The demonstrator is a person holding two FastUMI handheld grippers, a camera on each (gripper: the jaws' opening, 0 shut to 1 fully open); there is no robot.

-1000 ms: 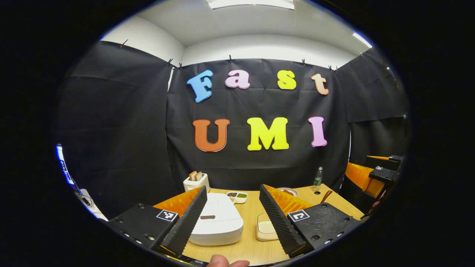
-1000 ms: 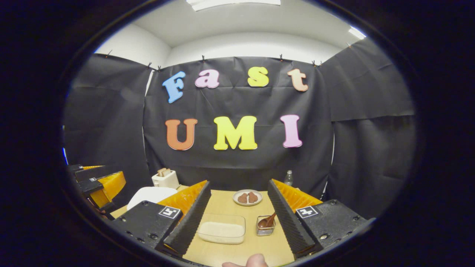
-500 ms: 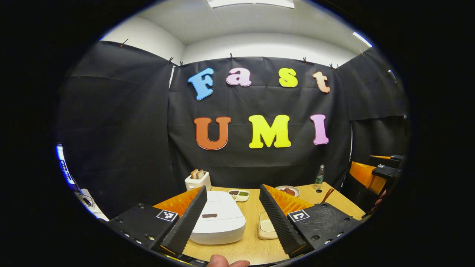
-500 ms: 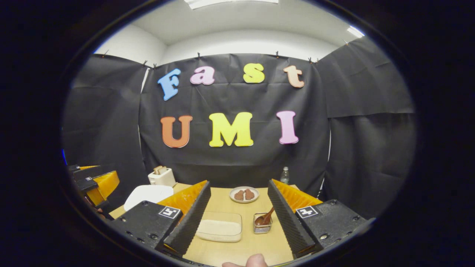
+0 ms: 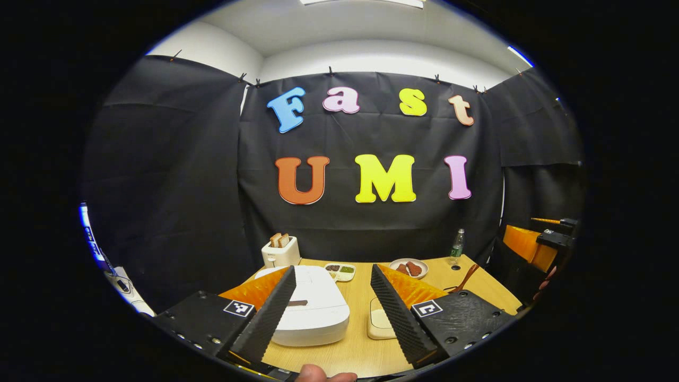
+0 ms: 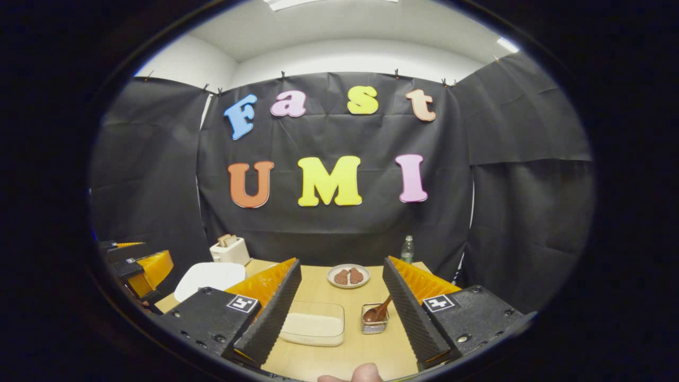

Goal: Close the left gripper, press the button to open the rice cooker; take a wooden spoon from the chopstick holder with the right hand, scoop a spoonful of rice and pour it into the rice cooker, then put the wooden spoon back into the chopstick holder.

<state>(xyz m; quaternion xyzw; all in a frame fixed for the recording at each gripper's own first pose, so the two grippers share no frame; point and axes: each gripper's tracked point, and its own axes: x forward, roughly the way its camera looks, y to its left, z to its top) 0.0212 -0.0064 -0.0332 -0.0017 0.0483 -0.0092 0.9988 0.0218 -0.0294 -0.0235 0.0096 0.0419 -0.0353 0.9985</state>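
Both claws are spread wide and grip nothing, raised above the table (image 6: 366, 292). Landmark: the rice cooker (image 5: 318, 307), white, lid down, on the table. In the left gripper view the left claw (image 5: 334, 307) frames it; the cooker sits against the claw's left finger, with a dark button strip on the lid. Just right of the cooker is the rice tray (image 5: 379, 323), partly hidden by the claw's right finger. Behind the cooker: a toaster (image 5: 280, 253) with bread, a small divided dish (image 5: 339, 270), a plate (image 5: 408, 267) with brown food, a bottle (image 5: 456, 245) farther right. The spoon (image 5: 466, 278) sticks up well right of the cooker, holder hidden.

In the right gripper view the right claw (image 6: 342, 313) frames the tray (image 6: 313, 323) and the holder (image 6: 375, 320), spoon (image 6: 379, 312) leaning in it; the cooker (image 6: 209, 277) lies left of the tray. The left claw (image 6: 140, 265) shows at the far left edge. A fingertip (image 6: 363, 374) shows at the bottom edge.
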